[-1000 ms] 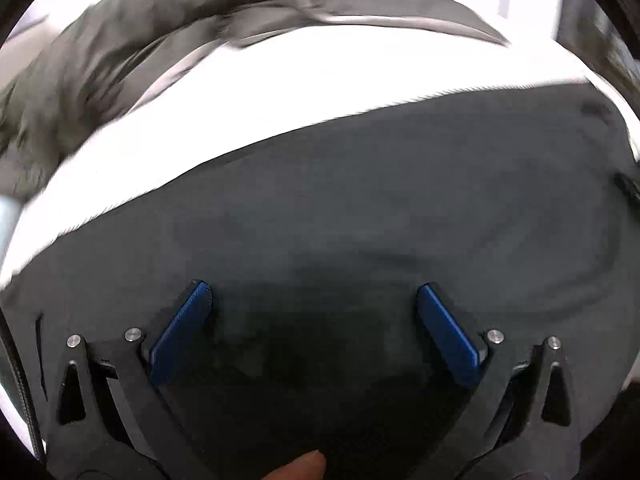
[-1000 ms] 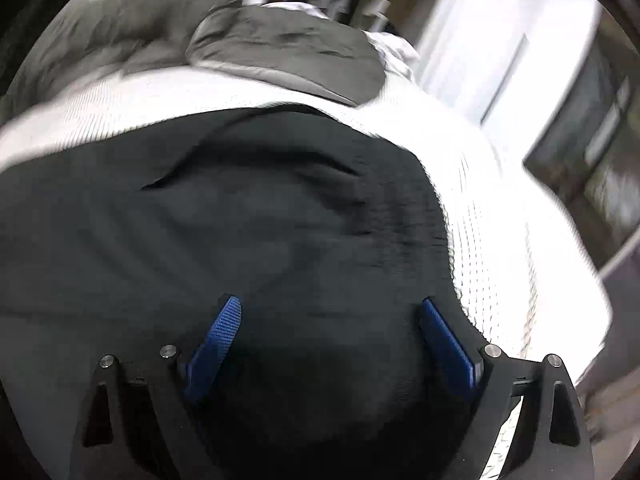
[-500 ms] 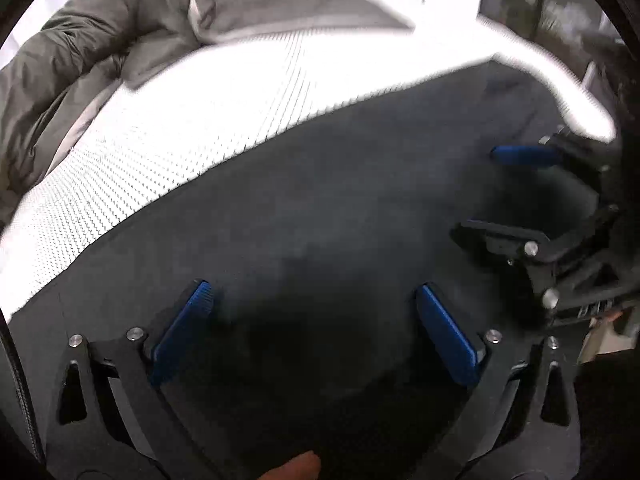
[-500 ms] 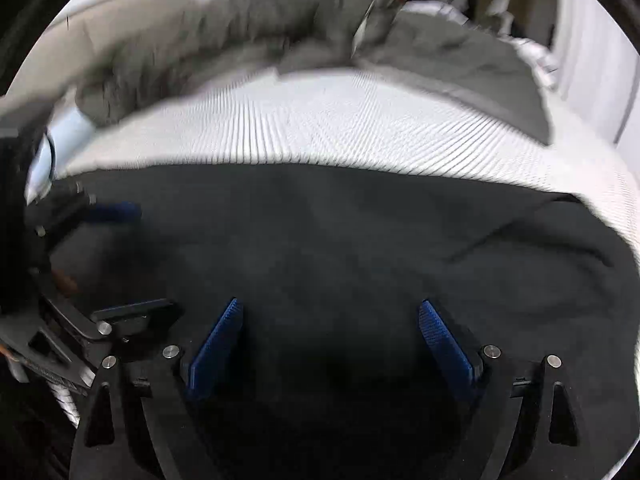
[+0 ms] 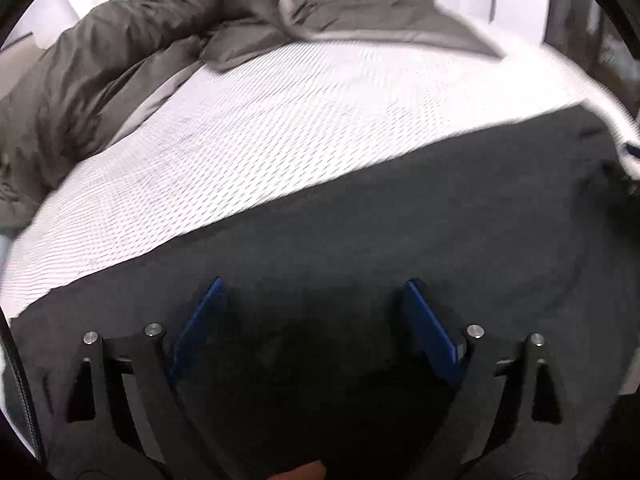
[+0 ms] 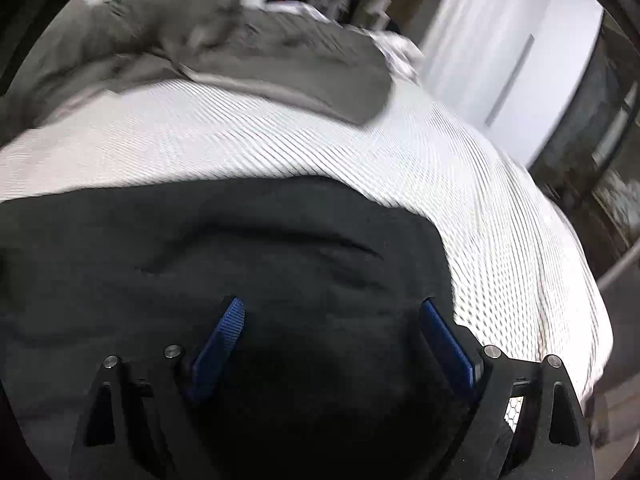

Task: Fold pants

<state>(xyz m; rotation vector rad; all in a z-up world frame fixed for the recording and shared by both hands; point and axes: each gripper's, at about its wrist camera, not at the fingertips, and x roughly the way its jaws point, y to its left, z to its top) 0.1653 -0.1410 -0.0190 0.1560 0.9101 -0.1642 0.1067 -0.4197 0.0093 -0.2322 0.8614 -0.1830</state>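
While it angles steeply down over the dark pants (image 5: 360, 240), the left gripper (image 5: 316, 320) has its blue pads (image 5: 200, 320) spread wide with nothing pinched between them; its jaws have just been closing a little, and only flat cloth lies below the gap. A fingertip (image 5: 304, 472) of the person shows at the bottom edge of this left wrist view. The pants lie spread across the near part of a white textured mattress (image 5: 280, 128), their far edge running as a slanted line across it. Beyond them a rumpled grey duvet (image 5: 140, 40) is heaped at the far side, well apart from the pants.

From the right wrist view, the right gripper (image 6: 332, 336) also points down at the pants (image 6: 240, 248), jaws wide and empty. Soft creases cross the cloth just ahead of the pads. The pants end near the right pad, where the mattress (image 6: 480, 208) shows bare. The duvet (image 6: 260, 52) lies bunched at the far end, with pale walls (image 6: 500, 40) behind it.
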